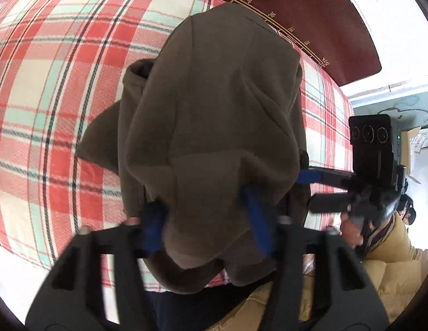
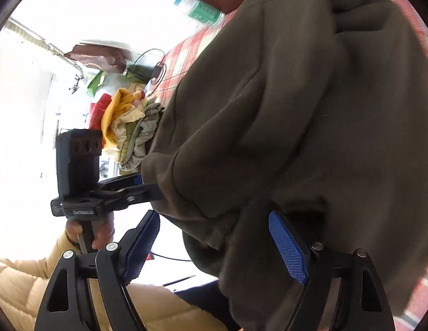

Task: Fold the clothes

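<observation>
Over the bed, left hand-held gripper [image 1: 205, 218] pinches garment [image 1: 214, 110].

No legible text on anything.

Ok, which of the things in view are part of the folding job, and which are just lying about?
Part of the job:
- brown garment, spread on the plaid bed cover
- left tool, cloth bunched between its fingers
- right tool, jaws wide

Lying about:
- pile of mixed clothes
- dark wooden headboard
- black cable
</observation>
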Tool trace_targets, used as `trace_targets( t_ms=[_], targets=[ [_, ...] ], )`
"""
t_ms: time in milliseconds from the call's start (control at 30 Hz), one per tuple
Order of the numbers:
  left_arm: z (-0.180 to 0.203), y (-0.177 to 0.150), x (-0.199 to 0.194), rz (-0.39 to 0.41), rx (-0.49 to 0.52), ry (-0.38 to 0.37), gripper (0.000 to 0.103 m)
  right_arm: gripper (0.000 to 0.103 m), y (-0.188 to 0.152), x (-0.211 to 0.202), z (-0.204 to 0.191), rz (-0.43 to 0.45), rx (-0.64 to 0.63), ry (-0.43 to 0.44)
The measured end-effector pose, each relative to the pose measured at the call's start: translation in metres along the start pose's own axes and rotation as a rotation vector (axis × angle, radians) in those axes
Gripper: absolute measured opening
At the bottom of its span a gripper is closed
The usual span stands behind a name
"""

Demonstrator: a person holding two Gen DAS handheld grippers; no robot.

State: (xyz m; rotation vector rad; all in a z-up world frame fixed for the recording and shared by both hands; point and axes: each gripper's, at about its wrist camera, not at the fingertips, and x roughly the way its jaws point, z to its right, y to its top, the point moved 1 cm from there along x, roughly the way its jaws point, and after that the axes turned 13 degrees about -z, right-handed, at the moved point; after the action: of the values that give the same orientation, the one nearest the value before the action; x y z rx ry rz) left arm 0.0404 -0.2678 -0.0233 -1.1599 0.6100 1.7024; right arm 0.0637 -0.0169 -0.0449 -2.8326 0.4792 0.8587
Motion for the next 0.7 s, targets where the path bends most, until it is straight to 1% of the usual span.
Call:
trace_targets(
  t_ms=[33, 67, 133, 167, 200, 233, 267, 367, 433, 467, 533, 600, 633, 667, 700],
  targets=[
    [0.001, 0.002, -0.002, 0.003, 0.005, 0.000, 0.036, 0.083, 0.004, 0.003, -0.002, 0.001, 0.000, 0.034],
    [0.002, 0.005, -0.005, 0.008, 0.012, -0.017, 0.032, 0.083, 0.007, 0.004, -0.003, 0.014, 0.000, 0.061],
    [0.005, 0.012, -0.013, 0.014, 0.035, -0.061, 0.030, 0.081, 0.015, 0.006, -0.005, 0.044, -0.002, 0.112],
    [0.007, 0.017, -0.017, 0.015, 0.048, -0.084, 0.030, 0.066, 0.019, 0.007, -0.004, 0.053, 0.007, 0.109],
    [0.008, 0.024, -0.022, 0.015, 0.060, -0.107, 0.030, 0.039, 0.023, 0.007, -0.004, 0.061, 0.017, 0.103],
    [0.009, 0.031, -0.026, 0.016, 0.071, -0.129, 0.030, 0.021, 0.028, 0.003, -0.006, 0.080, 0.022, 0.115],
    [0.011, 0.039, -0.032, 0.020, 0.086, -0.150, 0.030, 0.015, 0.032, -0.001, -0.008, 0.101, 0.026, 0.129],
    [0.020, 0.069, -0.062, 0.069, 0.151, -0.212, 0.031, 0.014, 0.047, -0.037, -0.025, 0.216, 0.012, 0.168],
    [0.032, 0.098, -0.098, 0.145, 0.206, -0.249, 0.031, 0.014, 0.062, -0.072, -0.040, 0.310, -0.009, 0.180],
    [0.039, 0.112, -0.118, 0.193, 0.231, -0.248, 0.031, 0.014, 0.071, -0.090, -0.048, 0.355, -0.019, 0.184],
    [0.054, 0.142, -0.155, 0.284, 0.280, -0.245, 0.031, 0.014, 0.096, -0.120, -0.059, 0.438, -0.025, 0.162],
    [0.065, 0.174, -0.187, 0.363, 0.295, -0.240, 0.031, 0.014, 0.121, -0.151, -0.070, 0.519, -0.031, 0.138],
    [0.068, 0.187, -0.199, 0.410, 0.289, -0.215, 0.034, 0.015, 0.133, -0.166, -0.075, 0.560, -0.033, 0.126],
    [0.067, 0.196, -0.205, 0.450, 0.268, -0.177, 0.047, 0.018, 0.146, -0.181, -0.080, 0.601, -0.036, 0.114],
    [0.062, 0.203, -0.208, 0.485, 0.236, -0.130, 0.056, 0.027, 0.155, -0.189, -0.079, 0.621, -0.012, 0.086]
  ],
)
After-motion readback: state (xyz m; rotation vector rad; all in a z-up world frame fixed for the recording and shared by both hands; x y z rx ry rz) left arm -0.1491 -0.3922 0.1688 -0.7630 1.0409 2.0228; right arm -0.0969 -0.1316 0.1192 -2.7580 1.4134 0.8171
